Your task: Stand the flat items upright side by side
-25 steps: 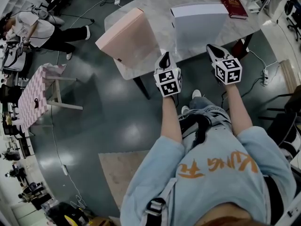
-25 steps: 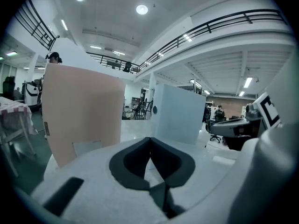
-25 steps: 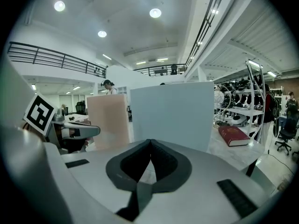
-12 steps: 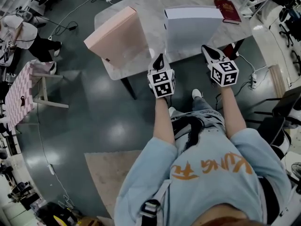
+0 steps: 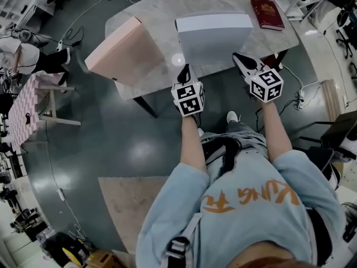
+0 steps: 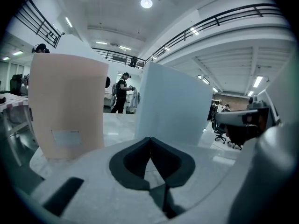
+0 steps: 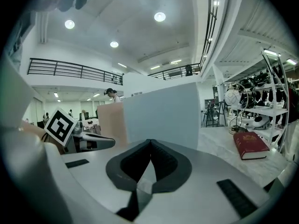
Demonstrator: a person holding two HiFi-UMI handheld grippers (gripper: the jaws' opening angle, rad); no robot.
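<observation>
Two flat items stand upright side by side on the marble table (image 5: 167,4): a pink one (image 5: 121,52) on the left and a pale blue-white one (image 5: 212,38) to its right. In the left gripper view the pink item (image 6: 67,104) and the white item (image 6: 173,106) rise just beyond the jaws. My left gripper (image 5: 183,71) is shut and empty near the table's front edge, below the gap between the items. My right gripper (image 5: 241,60) is shut and empty at the white item's right lower corner. The right gripper view shows the white item (image 7: 161,118) with the pink item (image 7: 111,122) behind it.
A dark red book (image 5: 265,13) lies flat at the table's far right; it shows as a red book (image 7: 252,144) in the right gripper view. A pink checked stool (image 5: 30,113) stands on the floor at left. A mat (image 5: 131,205) lies on the floor.
Both items sit further left in the head view than before. Both grippers stay shut and empty at the table's front edge, each shifted a little to the left.
</observation>
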